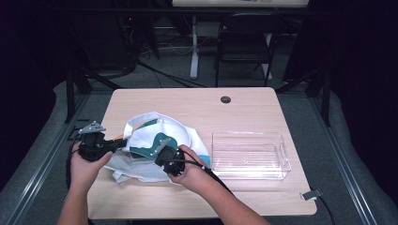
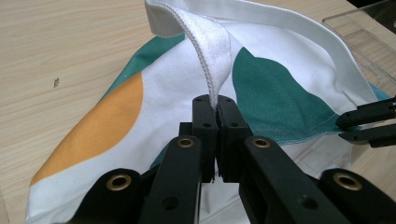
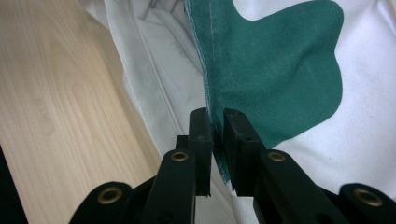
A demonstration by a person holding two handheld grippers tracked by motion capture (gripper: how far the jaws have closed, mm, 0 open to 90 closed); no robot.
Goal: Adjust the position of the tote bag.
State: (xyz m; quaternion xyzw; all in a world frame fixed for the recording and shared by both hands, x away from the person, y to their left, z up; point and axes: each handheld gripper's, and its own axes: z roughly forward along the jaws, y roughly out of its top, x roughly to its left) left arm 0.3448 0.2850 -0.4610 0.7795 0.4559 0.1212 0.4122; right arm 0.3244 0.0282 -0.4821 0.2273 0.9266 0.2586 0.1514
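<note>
Left gripper [image 1: 119, 139] clamped on the bag [image 1: 157, 143], right gripper [image 1: 161, 151] pinching the bag's near edge.

High view: bag is a white cloth tote with teal and orange patches, bunched up on the left-centre of the table [image 1: 187, 101]. Left hand [image 1: 87, 161] holds its gripper at the bag's left side, right hand [image 1: 190, 171] at the bag's front. Clear bin [image 1: 248, 154] sits just right of the bag, empty as far as I can tell. Table is light wood with a grommet hole [image 1: 225, 99] near the far edge. Room behind is dark: folding chair [image 1: 244, 42], a white desk leg [image 1: 194, 47], cables on grey floor. Grip details too small to read here.

Left gripper view: left gripper [image 2: 216, 105] jaws fully together on the white webbing strap [image 2: 212, 56], which rises straight up from the tips. Orange patch [image 2: 102, 121] to the left, teal patch [image 2: 275, 98] to the right. Right gripper [image 2: 343, 128] shows at the right edge, tips at the teal hem. Bin corner [image 2: 362, 32] top right.

Right gripper view: right gripper [image 3: 218, 121] jaws nearly together with the stitched teal edge [image 3: 208, 70] between the pads; a thin gap remains around the fabric, but the fabric looks pinched. Jaws have just been closing. Bare wood [image 3: 56, 107] to the left, a plain white fold [image 3: 154, 70] beside it.
</note>
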